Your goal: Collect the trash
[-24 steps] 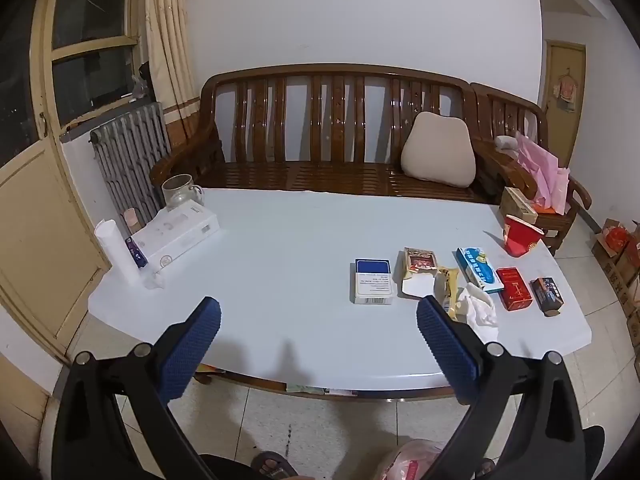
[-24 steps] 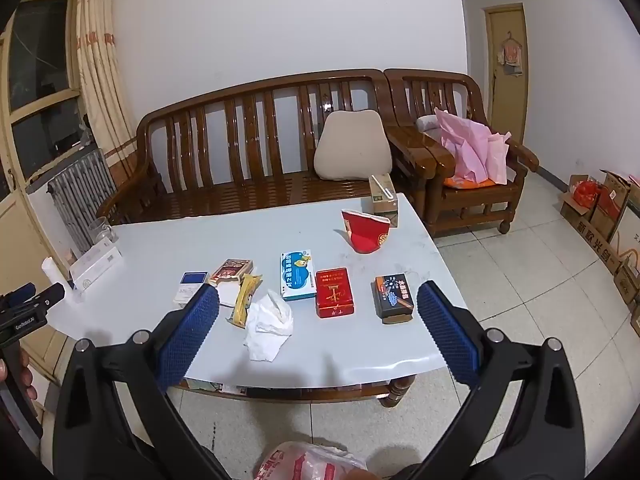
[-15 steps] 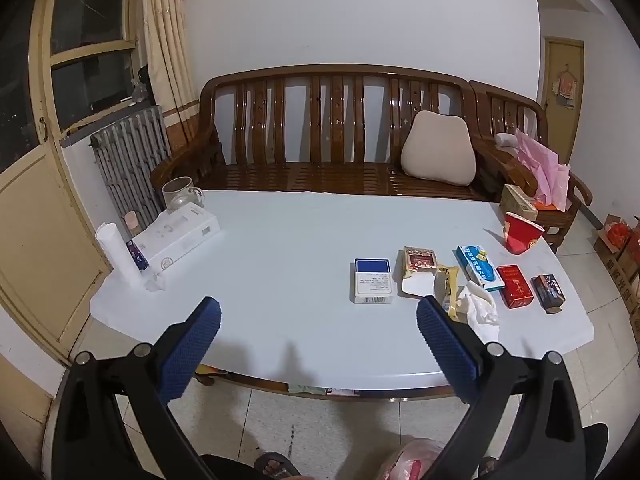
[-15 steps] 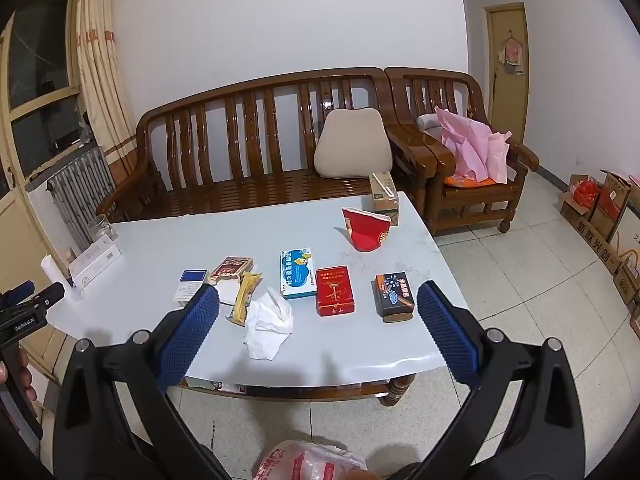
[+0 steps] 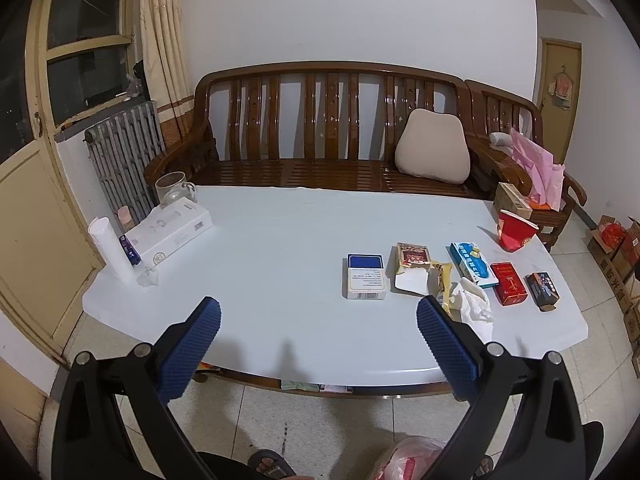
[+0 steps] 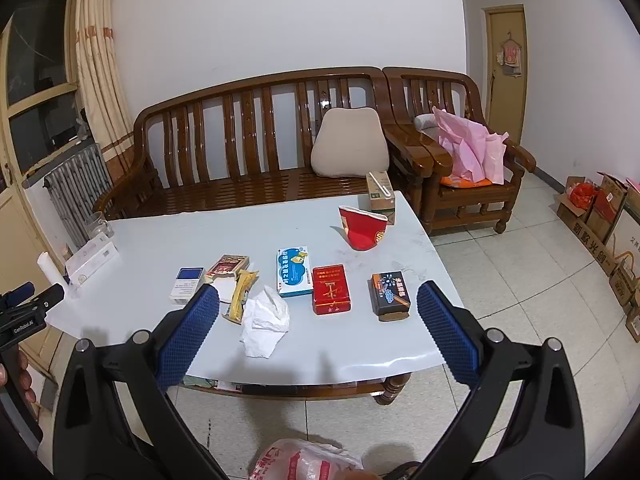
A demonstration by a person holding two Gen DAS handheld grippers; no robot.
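Where the crumpled white tissue (image 6: pixel 266 322) lies near the front edge of the pale table (image 6: pixel 280 232), it shows between the spread blue pads of the right gripper (image 6: pixel 318 332), closer to the left-hand pad and beyond both tips. Nothing touches it. Just beside it on its left sits a yellow wrapper (image 6: pixel 242 294), touching a torn brown packet (image 6: pixel 226 270), and past those a blue-and-white box (image 6: pixel 186 284). To the tissue's right lie a light blue box (image 6: pixel 294 270), a red box (image 6: pixel 330 288) and a dark box (image 6: pixel 390 290), in a loose row. Farther back stands a torn red paper cup (image 6: pixel 362 230), with a tan carton (image 6: pixel 380 190) behind it at the table's far corner.

From the left wrist view, the tissue (image 5: pixel 474 308) sits right by the tip of the right-hand pad of the left gripper (image 5: pixel 318 332), partly hidden by it; that gripper's jaws also stand wide with nothing between them, aimed at bare tabletop (image 5: pixel 260 260). Both grippers hang short of the table edge, over the tiled floor. A plastic bag (image 6: pixel 304 462) with red print shows at the bottom edge of the right wrist view. Behind the table stands a wooden bench (image 6: pixel 248 152) with a beige cushion (image 6: pixel 350 142).
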